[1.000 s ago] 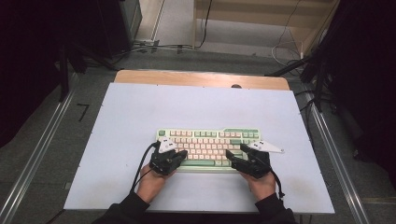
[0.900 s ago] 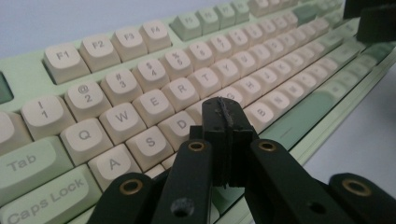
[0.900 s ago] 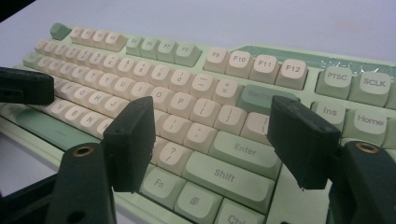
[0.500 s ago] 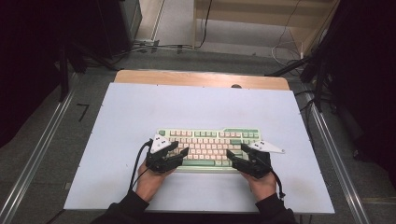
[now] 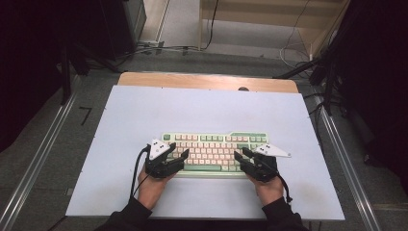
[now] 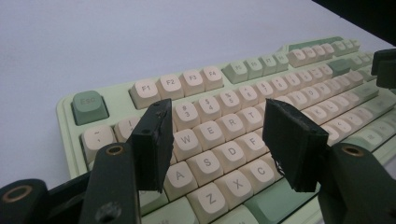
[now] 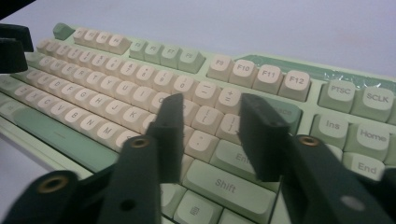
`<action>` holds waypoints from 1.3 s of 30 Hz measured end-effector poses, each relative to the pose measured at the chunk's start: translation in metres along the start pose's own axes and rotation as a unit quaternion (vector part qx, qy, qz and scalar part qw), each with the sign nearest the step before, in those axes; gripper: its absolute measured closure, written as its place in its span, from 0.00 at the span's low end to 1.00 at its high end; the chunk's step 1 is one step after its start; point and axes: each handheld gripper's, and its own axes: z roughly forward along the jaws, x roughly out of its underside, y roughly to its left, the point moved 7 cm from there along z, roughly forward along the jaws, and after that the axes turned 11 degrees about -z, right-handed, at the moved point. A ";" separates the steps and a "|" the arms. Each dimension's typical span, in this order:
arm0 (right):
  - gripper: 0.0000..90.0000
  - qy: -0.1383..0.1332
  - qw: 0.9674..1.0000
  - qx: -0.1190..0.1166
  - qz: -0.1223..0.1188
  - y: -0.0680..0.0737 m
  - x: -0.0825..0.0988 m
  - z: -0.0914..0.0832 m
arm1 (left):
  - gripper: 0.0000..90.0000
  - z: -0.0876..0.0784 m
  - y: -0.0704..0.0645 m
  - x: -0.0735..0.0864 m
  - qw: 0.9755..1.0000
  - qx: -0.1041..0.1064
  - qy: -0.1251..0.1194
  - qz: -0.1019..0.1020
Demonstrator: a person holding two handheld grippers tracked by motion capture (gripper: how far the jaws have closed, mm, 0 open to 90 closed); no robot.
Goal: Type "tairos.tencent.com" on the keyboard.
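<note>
A pale green keyboard (image 5: pixel 216 149) with cream keys lies on the white tabletop (image 5: pixel 202 110), near its front. My left gripper (image 5: pixel 178 151) hovers over the keyboard's left end. Its jaws have just been opening and stand apart above the W, E, S and D keys (image 6: pixel 217 116), with nothing between the pads. My right gripper (image 5: pixel 240 154) is over the right end. Its jaws have just been closing but still stand apart above the keys near Enter and Shift (image 7: pixel 212 105), gripping nothing. Each gripper view catches the other gripper (image 6: pixel 385 65) (image 7: pixel 11 46) at its edge.
A wooden strip (image 5: pixel 207 81) runs along the table's back edge. Metal rails (image 5: pixel 38 159) flank both sides. Cables (image 5: pixel 159 48) lie on the floor behind the table, among dark stands and wooden furniture. Wide bare tabletop surrounds the keyboard.
The left gripper's jaws, shut a second ago, now stand apart. The right gripper's jaws have drawn closer together. Both hands stay at the keyboard's front edge.
</note>
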 end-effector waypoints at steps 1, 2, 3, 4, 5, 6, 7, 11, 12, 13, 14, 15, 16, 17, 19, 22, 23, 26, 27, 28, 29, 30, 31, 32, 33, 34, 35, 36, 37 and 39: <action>0.76 -0.002 1.000 -0.002 -0.004 0.001 -0.001 0.001 | 0.48 -0.001 0.000 0.001 1.000 -0.002 0.000 0.000; 0.81 -0.003 1.000 -0.002 -0.009 0.002 -0.002 0.001 | 0.48 -0.002 0.001 0.001 1.000 -0.003 0.000 0.000; 0.85 -0.005 1.000 -0.002 -0.013 0.003 -0.003 0.002 | 0.48 -0.003 0.002 0.002 1.000 -0.004 -0.002 -0.001; 0.89 -0.006 1.000 -0.002 -0.017 0.005 -0.004 0.003 | 0.48 -0.005 0.003 0.002 1.000 -0.007 -0.003 -0.003; 0.92 -0.007 1.000 -0.002 -0.024 0.005 -0.005 0.004 | 0.48 -0.006 0.005 0.002 1.000 -0.010 -0.006 -0.005; 0.95 -0.006 1.000 -0.001 -0.029 0.007 -0.005 0.005 | 0.48 -0.008 0.007 0.001 1.000 -0.012 -0.009 -0.008; 0.97 -0.005 0.999 -0.002 -0.033 0.008 -0.006 0.007 | 0.47 -0.009 0.009 0.001 1.000 -0.014 -0.010 -0.010; 0.97 -0.004 0.999 -0.012 -0.039 0.012 -0.009 0.012 | 0.47 -0.015 0.016 0.001 0.999 -0.024 -0.016 -0.017; 0.97 -0.004 0.999 -0.013 -0.041 0.012 -0.010 0.013 | 0.47 -0.016 0.017 0.001 0.999 -0.025 -0.017 -0.019; 0.97 -0.003 0.999 -0.015 -0.041 0.014 -0.010 0.014 | 0.47 -0.017 0.017 0.001 0.999 -0.026 -0.018 -0.020; 0.97 -0.003 0.999 -0.016 -0.042 0.014 -0.011 0.015 | 0.47 -0.018 0.019 0.001 0.999 -0.027 -0.019 -0.019; 0.97 -0.002 0.999 -0.017 -0.045 0.015 -0.011 0.017 | 0.47 -0.020 0.020 0.001 0.999 -0.030 -0.019 -0.021; 0.97 -0.001 0.999 -0.019 -0.045 0.016 -0.012 0.018 | 0.47 -0.021 0.020 0.002 0.999 -0.030 -0.020 -0.022; 0.97 0.002 0.999 -0.021 -0.046 0.017 -0.012 0.020 | 0.47 -0.022 0.021 0.002 0.999 -0.032 -0.019 -0.022; 0.97 0.003 0.999 -0.024 -0.048 0.018 -0.013 0.022 | 0.47 -0.023 0.023 0.003 0.999 -0.035 -0.020 -0.023; 0.97 0.003 0.998 -0.029 -0.053 0.021 -0.015 0.025 | 0.47 -0.026 0.025 0.005 0.999 -0.040 -0.019 -0.026; 0.97 0.003 0.998 -0.032 -0.055 0.022 -0.015 0.027 | 0.47 -0.027 0.026 0.005 0.999 -0.040 -0.020 -0.026; 0.97 0.006 0.998 -0.036 -0.057 0.025 -0.017 0.031 | 0.47 -0.031 0.029 0.006 0.998 -0.046 -0.021 -0.031; 0.97 0.006 0.998 -0.037 -0.057 0.026 -0.017 0.032 | 0.48 -0.032 0.030 0.007 0.998 -0.045 -0.022 -0.031; 0.97 0.006 0.998 -0.038 -0.059 0.026 -0.018 0.033 | 0.48 -0.033 0.030 0.007 0.998 -0.047 -0.022 -0.032; 0.97 0.007 0.997 -0.039 -0.060 0.027 -0.018 0.034 | 0.48 -0.034 0.031 0.007 0.998 -0.049 -0.022 -0.033; 0.97 0.007 0.997 -0.040 -0.061 0.028 -0.019 0.036 | 0.48 -0.035 0.032 0.008 0.998 -0.049 -0.024 -0.033; 0.97 0.008 0.997 -0.041 -0.063 0.029 -0.019 0.037 | 0.48 -0.036 0.033 0.008 0.998 -0.051 -0.024 -0.035; 0.97 0.010 0.997 -0.041 -0.063 0.030 -0.019 0.038 | 0.48 -0.037 0.033 0.008 0.998 -0.052 -0.025 -0.036; 0.97 0.011 0.997 -0.042 -0.063 0.030 -0.020 0.039 | 0.48 -0.038 0.034 0.008 0.998 -0.053 -0.025 -0.036; 0.97 0.011 0.997 -0.042 -0.064 0.031 -0.020 0.040 | 0.48 -0.039 0.035 0.009 0.997 -0.055 -0.026 -0.038; 0.97 0.013 0.997 -0.042 -0.065 0.031 -0.020 0.041 | 0.48 -0.040 0.035 0.009 0.997 -0.054 -0.028 -0.039; 0.97 0.014 0.997 -0.041 -0.065 0.031 -0.020 0.042 | 0.48 -0.040 0.035 0.009 0.997 -0.056 -0.027 -0.040; 0.97 0.014 0.997 -0.041 -0.066 0.031 -0.020 0.043 | 0.48 -0.041 0.036 0.009 0.997 -0.056 -0.027 -0.041; 0.97 0.019 0.997 -0.040 -0.066 0.031 -0.020 0.045 | 0.48 -0.042 0.036 0.010 0.997 -0.058 -0.027 -0.041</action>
